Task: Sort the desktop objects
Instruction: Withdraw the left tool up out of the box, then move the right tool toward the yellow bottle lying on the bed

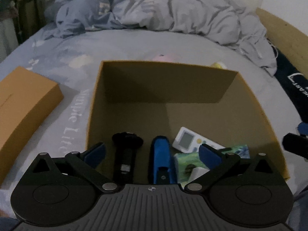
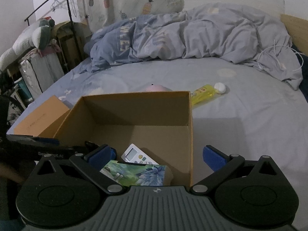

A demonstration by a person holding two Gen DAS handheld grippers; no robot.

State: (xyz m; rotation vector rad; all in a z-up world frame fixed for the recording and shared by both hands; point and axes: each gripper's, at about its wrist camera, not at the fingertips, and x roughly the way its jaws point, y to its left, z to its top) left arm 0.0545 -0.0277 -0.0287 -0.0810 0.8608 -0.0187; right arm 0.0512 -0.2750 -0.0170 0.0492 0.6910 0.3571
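Observation:
An open cardboard box (image 1: 250, 104) sits on the bed, also in the right wrist view (image 2: 189, 115). Inside it lie a white remote (image 1: 189, 139) (image 2: 137, 156), a green-blue tissue pack (image 1: 184, 159) (image 2: 134, 173), a blue stapler (image 1: 160, 157) and a black tool (image 1: 125, 154). My left gripper (image 1: 152, 154) is open and empty above the box's near side. My right gripper (image 2: 156, 156) is open and empty over the box's near right wall. A yellow bottle (image 2: 203, 93), a white ball (image 2: 219, 87) and a pink object (image 2: 156, 87) lie on the sheet beyond the box.
The box lid (image 1: 23, 111) (image 2: 42, 117) lies left of the box. A crumpled grey-blue duvet (image 2: 192, 34) fills the far bed. A wooden headboard (image 2: 294, 28) and white cable (image 2: 273, 57) are at the right. A clothes rack (image 2: 50, 5) stands left.

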